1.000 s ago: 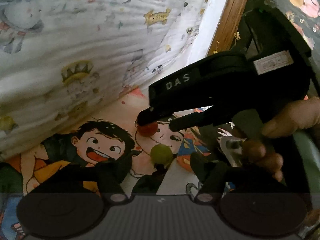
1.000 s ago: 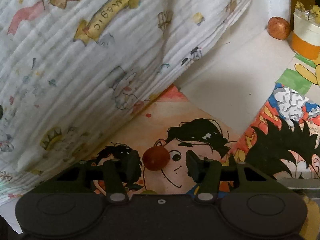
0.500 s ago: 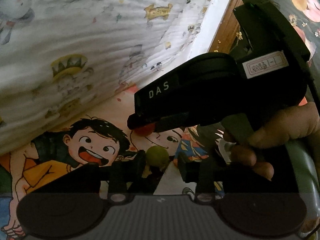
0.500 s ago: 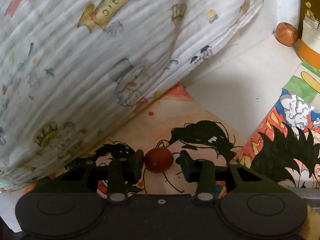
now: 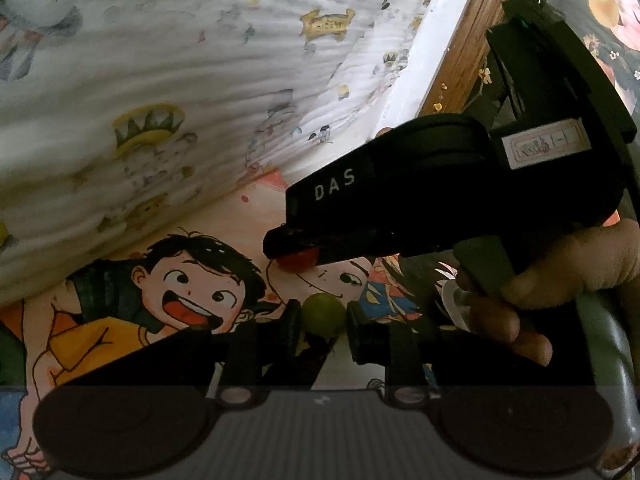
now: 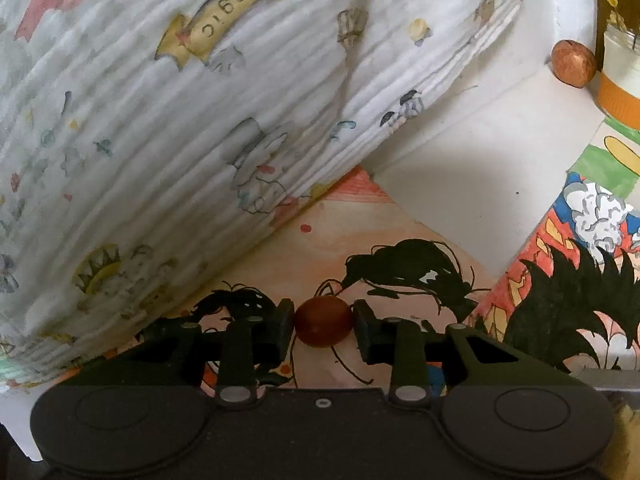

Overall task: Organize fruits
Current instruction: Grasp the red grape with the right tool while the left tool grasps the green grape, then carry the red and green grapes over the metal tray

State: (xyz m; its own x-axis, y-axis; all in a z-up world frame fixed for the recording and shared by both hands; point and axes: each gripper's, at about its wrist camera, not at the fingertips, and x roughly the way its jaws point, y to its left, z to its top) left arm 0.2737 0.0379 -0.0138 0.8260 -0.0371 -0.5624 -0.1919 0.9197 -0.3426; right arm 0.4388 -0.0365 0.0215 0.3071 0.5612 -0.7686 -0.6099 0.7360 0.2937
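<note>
Since second ago, left gripper (image 5: 322, 316) clamped onto green fruit (image 5: 322, 313); right gripper (image 6: 323, 322) jaws were closing, pads touching red fruit (image 6: 323, 321). Both fruits sat on cartoon mat (image 6: 312, 256). Likely ready for lifting.

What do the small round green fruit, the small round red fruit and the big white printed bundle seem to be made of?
Small round green fruit: smooth matte skin, even colour; real or plastic cannot be told. Small round red fruit: smooth skin with a faint sheen, likewise open. Big white printed bundle: soft woven cloth, likely cotton gauze, judging by its fine crinkled ridges and layered edge.
</note>
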